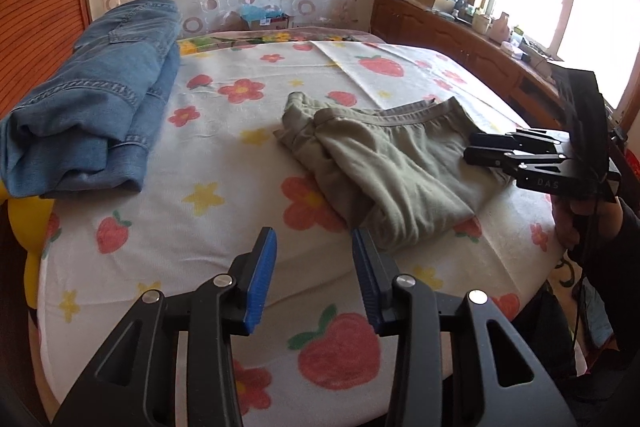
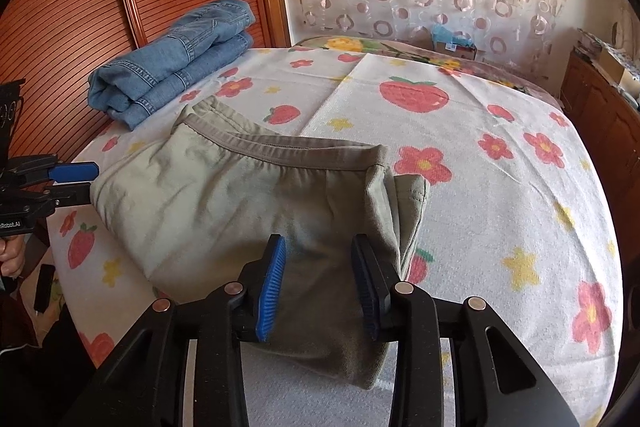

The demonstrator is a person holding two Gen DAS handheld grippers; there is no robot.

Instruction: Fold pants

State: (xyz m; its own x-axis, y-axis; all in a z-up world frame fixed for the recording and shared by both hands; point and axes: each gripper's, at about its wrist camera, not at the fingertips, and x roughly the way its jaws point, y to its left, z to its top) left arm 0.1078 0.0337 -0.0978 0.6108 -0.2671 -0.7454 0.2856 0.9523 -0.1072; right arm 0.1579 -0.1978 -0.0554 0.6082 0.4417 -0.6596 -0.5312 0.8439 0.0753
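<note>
Matt olive cloth pants — nubby terry bedcover

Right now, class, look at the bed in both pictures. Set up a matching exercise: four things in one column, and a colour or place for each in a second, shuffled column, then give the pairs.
Things:
1. jeans
2. pants
3. bedsheet
4. cabinet

Descriptions:
A. white with strawberries and flowers
B. wooden, under the window
C. olive green, in the middle of the bed
D. blue, folded, by the slatted wooden panel

Pairs: 1-D, 2-C, 3-A, 4-B
</note>
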